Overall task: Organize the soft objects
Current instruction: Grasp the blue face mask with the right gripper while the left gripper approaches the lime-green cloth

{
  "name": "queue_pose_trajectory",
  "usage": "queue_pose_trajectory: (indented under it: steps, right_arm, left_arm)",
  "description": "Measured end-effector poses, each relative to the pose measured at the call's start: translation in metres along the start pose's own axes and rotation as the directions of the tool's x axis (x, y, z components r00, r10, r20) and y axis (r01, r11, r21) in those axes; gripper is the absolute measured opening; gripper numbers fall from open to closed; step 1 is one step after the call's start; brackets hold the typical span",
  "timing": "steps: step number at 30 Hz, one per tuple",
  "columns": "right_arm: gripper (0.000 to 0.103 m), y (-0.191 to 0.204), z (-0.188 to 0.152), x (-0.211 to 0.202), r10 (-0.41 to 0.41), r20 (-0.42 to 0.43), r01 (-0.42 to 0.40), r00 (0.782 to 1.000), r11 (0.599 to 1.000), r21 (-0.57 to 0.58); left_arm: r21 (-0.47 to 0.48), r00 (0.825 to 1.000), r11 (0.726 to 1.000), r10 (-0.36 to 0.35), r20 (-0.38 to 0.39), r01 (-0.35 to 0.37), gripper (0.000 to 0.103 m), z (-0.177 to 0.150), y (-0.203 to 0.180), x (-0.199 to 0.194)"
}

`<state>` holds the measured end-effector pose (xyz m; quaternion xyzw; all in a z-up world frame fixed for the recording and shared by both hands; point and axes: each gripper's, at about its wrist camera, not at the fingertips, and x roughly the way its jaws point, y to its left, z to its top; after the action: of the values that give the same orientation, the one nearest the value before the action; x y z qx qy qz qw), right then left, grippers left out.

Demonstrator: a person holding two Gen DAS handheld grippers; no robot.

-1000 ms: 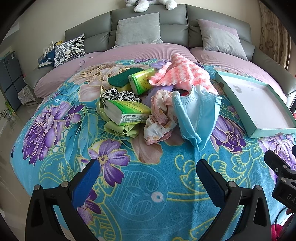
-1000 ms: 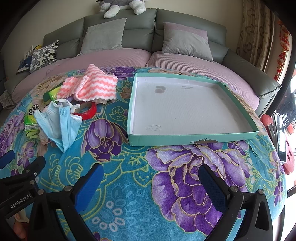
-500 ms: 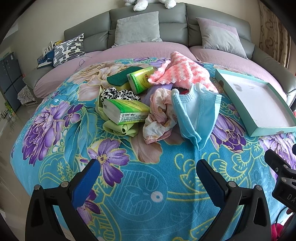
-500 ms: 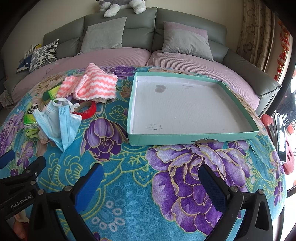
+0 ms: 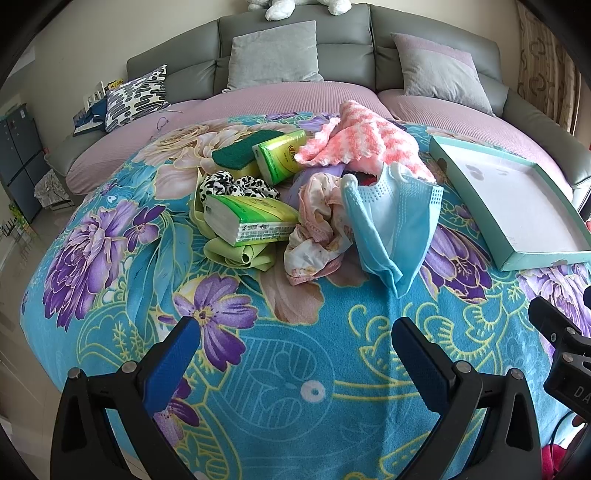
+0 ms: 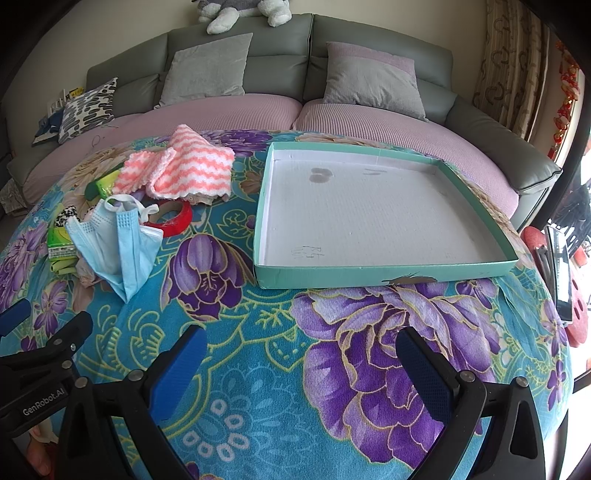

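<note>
A heap of soft things lies on the floral blanket: a blue face mask, a pink-and-white knitted cloth, a crumpled floral cloth, two green tissue packs, a green sponge, a spotted scrunchie and a red tape roll. A teal shallow box sits to the right, empty. My left gripper is open, hovering before the heap. My right gripper is open, before the box.
A grey sofa with a lilac seat cover curves behind the table, with grey cushions and a spotted pillow. A plush toy lies on the backrest. A curtain hangs at the right.
The left wrist view has shifted slightly, so the heap sits a little lower and closer in frame. The right gripper and the objects have not moved.
</note>
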<state>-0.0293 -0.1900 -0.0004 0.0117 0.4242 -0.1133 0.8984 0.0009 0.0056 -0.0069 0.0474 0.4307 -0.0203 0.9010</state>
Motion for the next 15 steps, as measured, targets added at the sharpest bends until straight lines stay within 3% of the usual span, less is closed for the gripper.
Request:
queue_pose_trajectory:
  steps: [7, 15]
  right_arm:
    - [0.103, -0.001, 0.000, -0.007, 0.016, 0.040, -0.016, 0.999, 1.000, 0.007]
    - [0.103, 0.015, 0.016, -0.018, 0.136, 0.080, -0.136, 0.988, 0.991, -0.001]
  left_arm:
    - [-0.063, 0.995, 0.995, -0.069, 0.070, 0.074, 0.103, 0.014, 0.027, -0.016]
    - [-0.136, 0.997, 0.988, -0.069, 0.021, 0.072, 0.103, 0.030, 0.065, 0.006]
